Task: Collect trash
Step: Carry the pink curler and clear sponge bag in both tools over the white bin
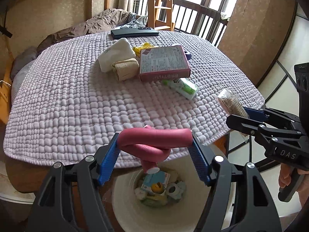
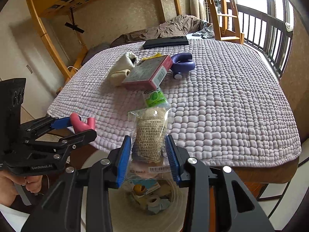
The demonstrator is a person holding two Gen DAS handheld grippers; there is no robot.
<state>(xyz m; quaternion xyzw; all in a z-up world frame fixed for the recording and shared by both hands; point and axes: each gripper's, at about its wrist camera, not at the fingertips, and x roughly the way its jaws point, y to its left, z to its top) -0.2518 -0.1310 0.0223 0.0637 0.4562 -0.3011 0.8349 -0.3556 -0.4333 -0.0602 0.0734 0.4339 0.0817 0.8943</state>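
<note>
My left gripper (image 1: 154, 145) is shut on a twisted pink foam roller (image 1: 154, 137), held over the white trash bin (image 1: 123, 203) below the bed's edge. The same roller (image 2: 82, 124) shows at the left of the right wrist view. My right gripper (image 2: 148, 154) is shut on a clear plastic packet (image 2: 149, 133) with a beige mesh item inside, also above the bin (image 2: 173, 193). From the left wrist view that packet (image 1: 230, 101) hangs at the right. Trash lies in the bin's bottom.
On the lilac quilted bed (image 1: 77, 96) lie a pink box (image 1: 164, 63), a green-white wrapper (image 1: 183, 87), cream cloth bundles (image 1: 117, 58), a yellow scrap (image 1: 142, 47), a purple foam roller (image 2: 183, 63) and a dark flat case (image 1: 134, 32). A wooden ladder (image 1: 160, 3) and railing stand behind.
</note>
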